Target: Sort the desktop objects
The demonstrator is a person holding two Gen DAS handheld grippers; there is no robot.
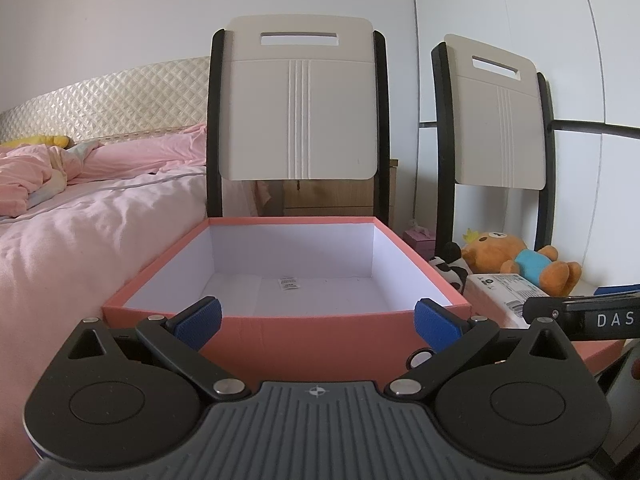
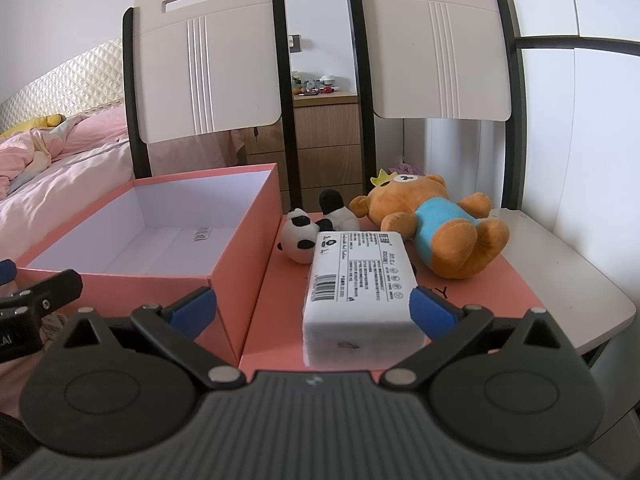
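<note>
Your left gripper hangs wide open before the pink box, grasping nothing. The box holds only a small printed slip on its white floor; the print is too small to read. Right of the box, on the pink lid, lie a panda plush, a white tissue pack with a barcode and tiny illegible text, and an orange bear plush. Your right gripper is open too, its right pad just beside the pack.
</note>
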